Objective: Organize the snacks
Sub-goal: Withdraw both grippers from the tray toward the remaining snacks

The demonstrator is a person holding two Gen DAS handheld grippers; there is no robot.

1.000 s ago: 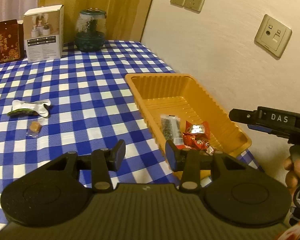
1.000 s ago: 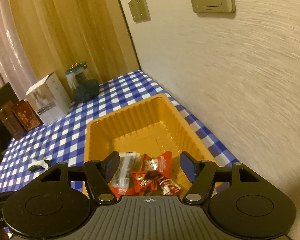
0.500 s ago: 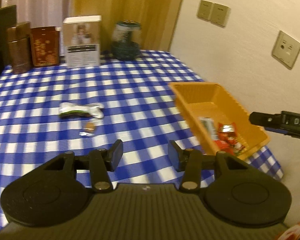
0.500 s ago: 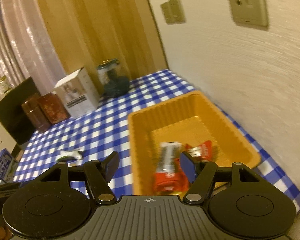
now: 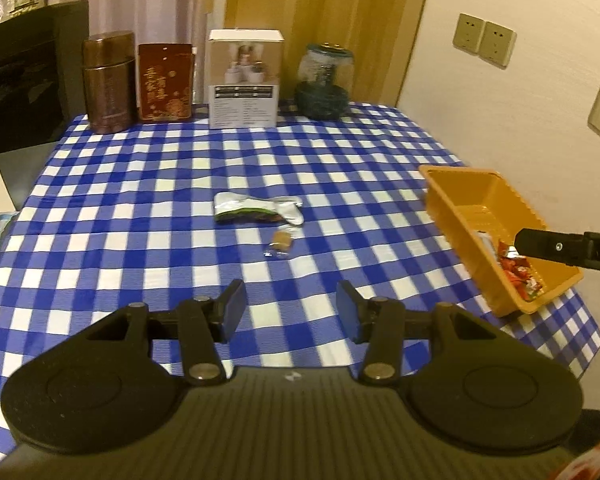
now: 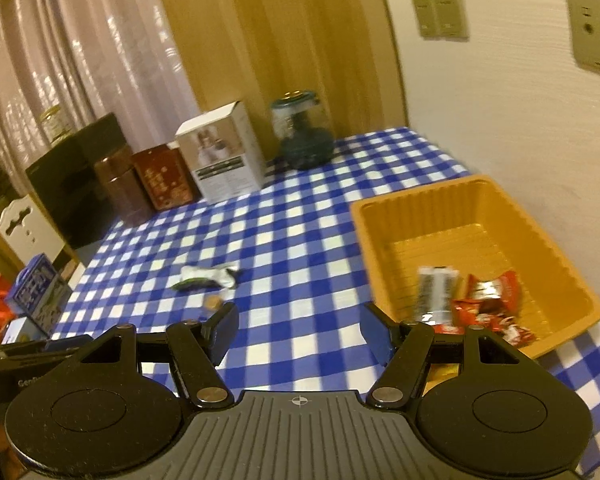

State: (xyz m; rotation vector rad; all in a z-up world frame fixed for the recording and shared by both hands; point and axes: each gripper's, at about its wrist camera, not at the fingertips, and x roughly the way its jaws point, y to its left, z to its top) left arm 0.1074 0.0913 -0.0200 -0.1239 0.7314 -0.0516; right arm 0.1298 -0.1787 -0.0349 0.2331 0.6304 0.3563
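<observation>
An orange tray stands at the table's right edge and holds red snack packets and a silver packet. On the checked cloth lie a white-and-green snack pack and a small wrapped candy. My left gripper hangs open and empty above the cloth, short of the candy. My right gripper is open and empty too, left of the tray's near corner. Its black body crosses the tray in the left wrist view.
Along the far edge stand a brown canister, a red box, a white box and a dark glass jar. A black monitor sits far left. A wall runs close on the right, and the table ends just past the tray.
Both grippers have swung left, away from the tray and toward the middle of the table. The loose pack and candy now sit ahead of the left gripper. The left jaws stand slightly wider.
</observation>
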